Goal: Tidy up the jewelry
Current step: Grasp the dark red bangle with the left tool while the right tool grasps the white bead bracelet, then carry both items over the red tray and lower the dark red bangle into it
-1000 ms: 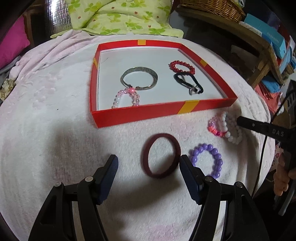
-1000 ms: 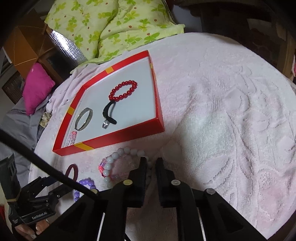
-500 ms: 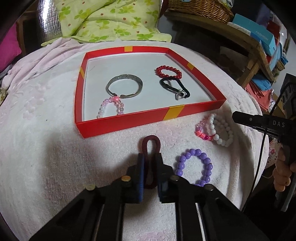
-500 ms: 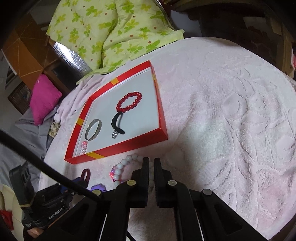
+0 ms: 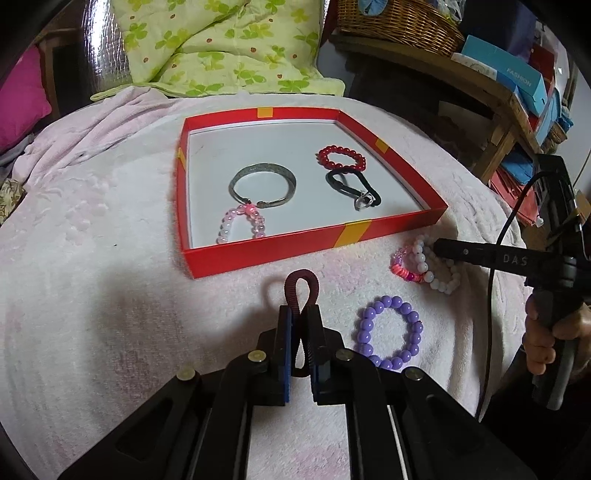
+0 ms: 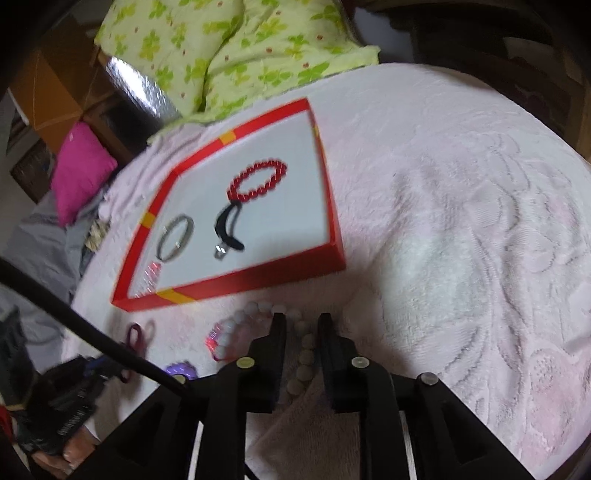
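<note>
My left gripper [image 5: 300,314] is shut on the dark red band [image 5: 301,291], squeezed into a narrow loop just in front of the red tray [image 5: 258,254]. The tray holds a silver bangle [image 5: 263,185], a red bead bracelet [image 5: 341,158], a black cord bracelet [image 5: 352,186] and a pink bead bracelet [image 5: 242,225]. A purple bead bracelet [image 5: 389,332] lies right of the left gripper. My right gripper [image 6: 302,321] is partly open, its fingers on either side of the white bead bracelet [image 6: 304,350], which lies with a pink one [image 6: 216,341]. It also shows in the left wrist view [image 5: 441,248].
Everything rests on a pale pink blanket [image 5: 92,277]. A green floral pillow [image 5: 221,40] lies behind the tray. A wooden shelf with boxes [image 5: 517,85] and a wicker basket [image 5: 395,18] stand at the back right. A magenta cushion [image 6: 79,170] lies at the left.
My left gripper closed on the dark red band, pinching it into a narrow loop. My right gripper went from shut to partly open around the white beads.
</note>
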A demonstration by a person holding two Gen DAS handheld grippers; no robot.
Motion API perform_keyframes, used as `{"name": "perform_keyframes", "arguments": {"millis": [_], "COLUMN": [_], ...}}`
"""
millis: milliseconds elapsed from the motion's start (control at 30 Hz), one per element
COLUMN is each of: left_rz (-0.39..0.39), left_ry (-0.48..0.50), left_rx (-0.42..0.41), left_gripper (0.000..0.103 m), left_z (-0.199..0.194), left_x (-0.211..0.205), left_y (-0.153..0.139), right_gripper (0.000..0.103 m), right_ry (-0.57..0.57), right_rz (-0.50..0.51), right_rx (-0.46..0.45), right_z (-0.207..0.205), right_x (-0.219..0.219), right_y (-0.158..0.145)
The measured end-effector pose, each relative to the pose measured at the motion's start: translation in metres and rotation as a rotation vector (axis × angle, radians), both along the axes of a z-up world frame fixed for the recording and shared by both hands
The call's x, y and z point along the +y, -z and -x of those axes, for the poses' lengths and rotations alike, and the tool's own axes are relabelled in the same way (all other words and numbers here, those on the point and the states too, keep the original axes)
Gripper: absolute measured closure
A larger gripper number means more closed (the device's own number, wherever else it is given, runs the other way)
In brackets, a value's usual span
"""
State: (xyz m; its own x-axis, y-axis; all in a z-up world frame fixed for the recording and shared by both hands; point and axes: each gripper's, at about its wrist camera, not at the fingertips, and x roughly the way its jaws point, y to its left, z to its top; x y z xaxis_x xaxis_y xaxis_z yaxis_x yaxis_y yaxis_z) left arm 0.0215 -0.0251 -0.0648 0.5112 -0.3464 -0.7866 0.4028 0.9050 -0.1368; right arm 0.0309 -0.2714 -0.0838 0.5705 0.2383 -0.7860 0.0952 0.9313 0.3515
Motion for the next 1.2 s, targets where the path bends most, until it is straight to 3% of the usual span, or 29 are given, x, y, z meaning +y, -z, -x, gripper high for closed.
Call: {"name": "perform_keyframes", "arguments": {"millis": [100,233,333,767,1200], "left_rz": [0.001,0.003,0.006,0.046,0.075], "left_ry": [-0.01,-0.016,-0.019,-0.007,0.015], "left_rx": [0.001,-0.008,-0.015,-0.054,-0.104], "left_gripper": [0.095,0.095,0.095,0.095,0.095], "left_z": [-0.001,-0.002,-0.001,0.003,0.0], "left_x": [0.004,0.006,0.006,0.003,-0.012], "left_y": [-0.001,-0.004,-0.006,-0.019,-0.03], "right_gripper": [0.084,0.094,0.094,0.094,0.094], "right_ry": [-0.025,-0.048,-0.04,0.0,0.04], "right_rz": [0.039,0.118,0.145,0.055,-0.015], "right_rx": [-0.019,-0.043,-0.085,-0.283,-0.337], "right_z": [0.001,0.007,0.012,0.036,0.041], "right_x": [0.005,0.014,0.015,0.009,0.003], "right_y": [-0.001,-0.005,-0.014,-0.059,-0.073]}}
